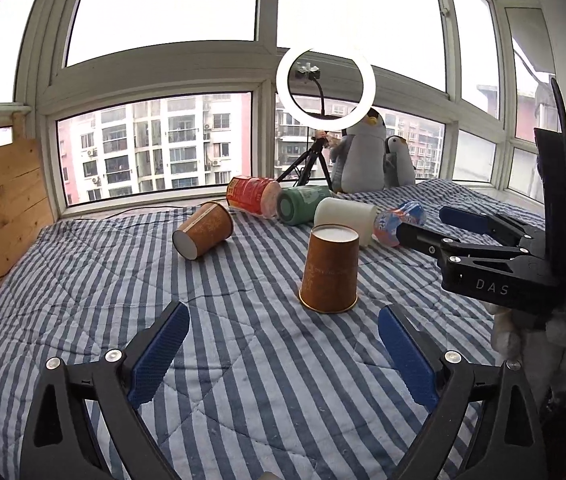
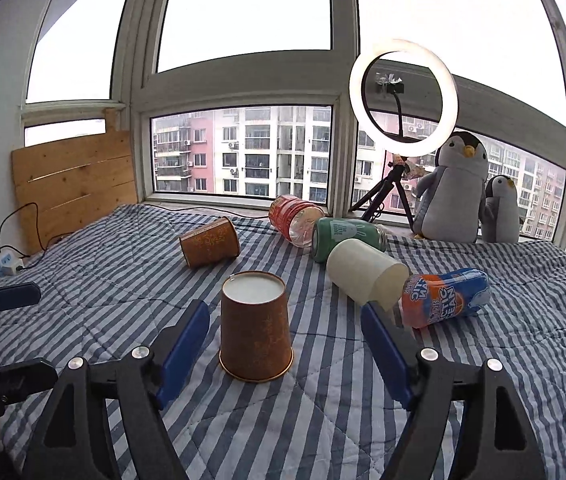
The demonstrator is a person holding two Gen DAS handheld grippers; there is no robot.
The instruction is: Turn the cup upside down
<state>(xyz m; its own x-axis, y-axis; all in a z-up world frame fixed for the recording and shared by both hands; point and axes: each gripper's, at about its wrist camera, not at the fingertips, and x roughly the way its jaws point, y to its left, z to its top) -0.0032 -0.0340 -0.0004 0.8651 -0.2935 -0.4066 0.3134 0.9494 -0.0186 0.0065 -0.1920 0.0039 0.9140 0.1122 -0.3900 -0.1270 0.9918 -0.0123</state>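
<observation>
Brown cup inverted (seemingly untouched) between right gripper fingers.

ring light, 2 penguins, striped quilt

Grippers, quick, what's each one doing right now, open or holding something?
Left gripper: open, holding nothing.
Right gripper: open, empty, fingers either side of the upside-down brown cup.

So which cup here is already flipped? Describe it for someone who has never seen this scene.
On the striped blue-and-white quilt below the window, a row of toppled containers runs toward the plush penguins. The upside-down brown paper cup sits nearer than that row, between the right gripper fingers. Unlike the other brown cup on its side, it stands rim down, white base up.
</observation>
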